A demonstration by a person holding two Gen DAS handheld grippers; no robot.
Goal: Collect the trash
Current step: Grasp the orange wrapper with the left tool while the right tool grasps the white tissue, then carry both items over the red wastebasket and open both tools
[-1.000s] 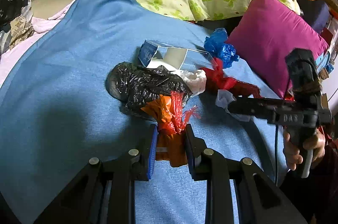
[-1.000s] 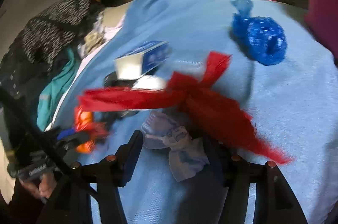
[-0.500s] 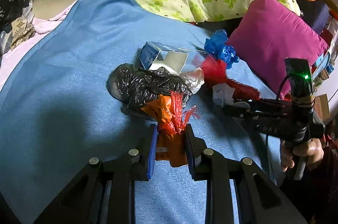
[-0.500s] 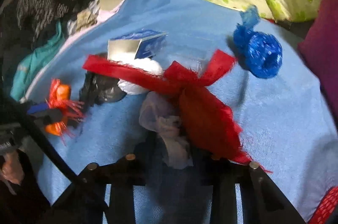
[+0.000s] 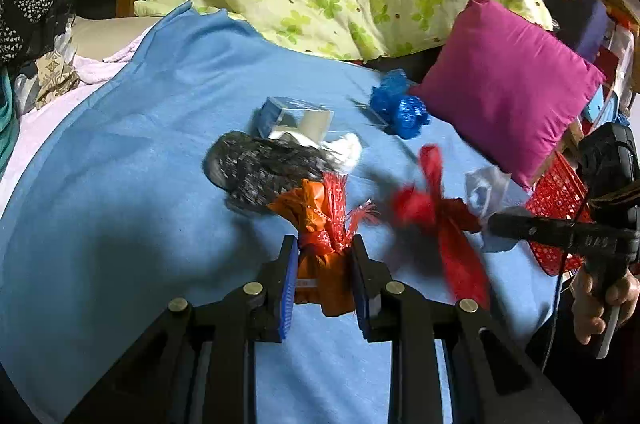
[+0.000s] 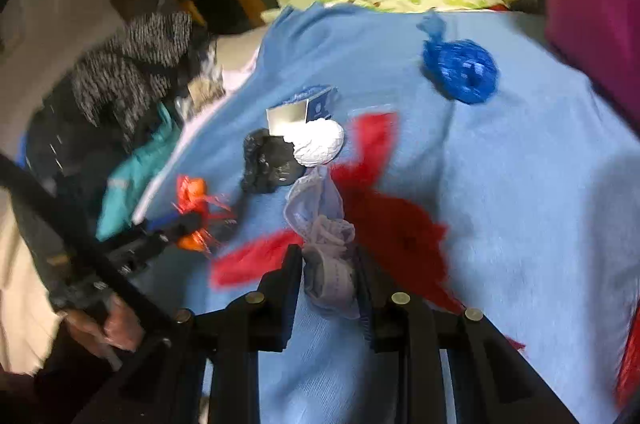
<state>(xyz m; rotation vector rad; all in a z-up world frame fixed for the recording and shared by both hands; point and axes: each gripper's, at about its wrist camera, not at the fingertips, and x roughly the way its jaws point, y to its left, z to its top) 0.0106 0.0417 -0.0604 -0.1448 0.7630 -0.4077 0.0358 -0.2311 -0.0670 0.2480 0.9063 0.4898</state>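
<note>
Since a second ago, the right tool point(image 6: 328, 264) has clenched on the pale plastic bag point(image 6: 328, 256) and lifted it, red wrapper point(image 6: 392, 224) trailing, off the bed point(image 6: 520, 204). Left tool point(image 5: 324, 264) grips the orange bag point(image 5: 320, 248). Carry both steadily toward the red basket point(image 5: 560, 196), watching the loose red wrapper.

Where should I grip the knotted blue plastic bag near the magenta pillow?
Take the blue plastic bag by its twisted tail, which sticks up at the end toward the quilt. Come from above with jaws straddling the narrow tail; the round body looks too wide and slippery.
</note>
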